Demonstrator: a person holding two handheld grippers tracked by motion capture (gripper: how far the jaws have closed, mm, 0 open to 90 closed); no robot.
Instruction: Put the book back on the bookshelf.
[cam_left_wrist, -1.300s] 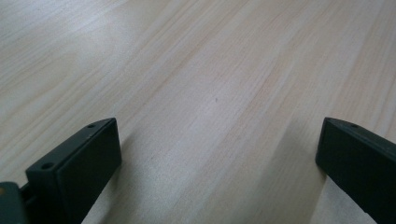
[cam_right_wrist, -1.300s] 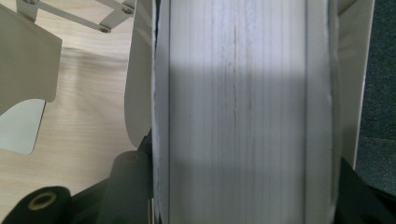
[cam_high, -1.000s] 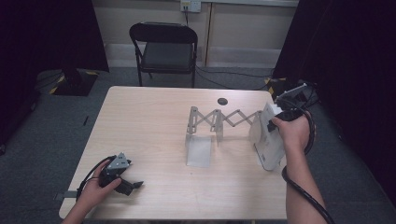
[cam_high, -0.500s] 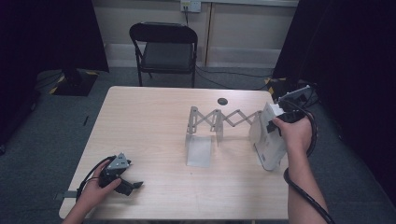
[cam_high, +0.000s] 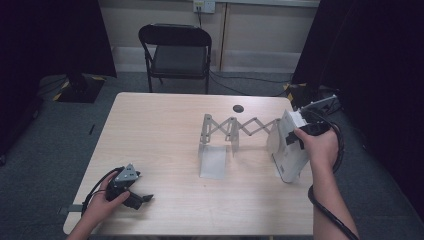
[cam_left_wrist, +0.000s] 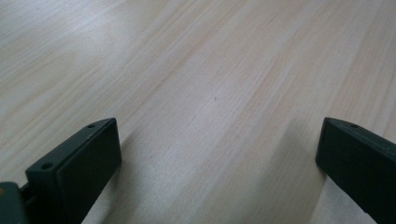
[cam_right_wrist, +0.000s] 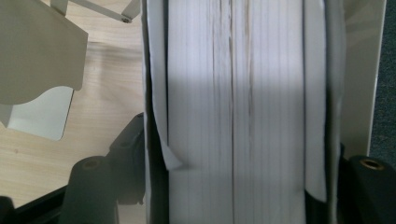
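Wood table (cam_high: 165, 130), dark room behind. Book (cam_high: 289, 150) stood at right end of expanding rack (cam_high: 235, 131), right of frame. Right gripper (cam_high: 300, 135) jaws just been opening, book between them, grip looks loosened. Left gripper (cam_high: 135, 199) spread, parked lower left. Book best kept upright against rack end while released.

Pale matt wood-grain table (cam_high: 160, 135), matt painted metal bookend (cam_high: 215, 145), paper book (cam_right_wrist: 233, 93)

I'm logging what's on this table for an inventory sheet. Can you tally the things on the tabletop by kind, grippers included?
Expanding bookend rack: 1
White book: 1
Hand-held grippers, left hand-held gripper and right hand-held gripper: 2
Total: 4
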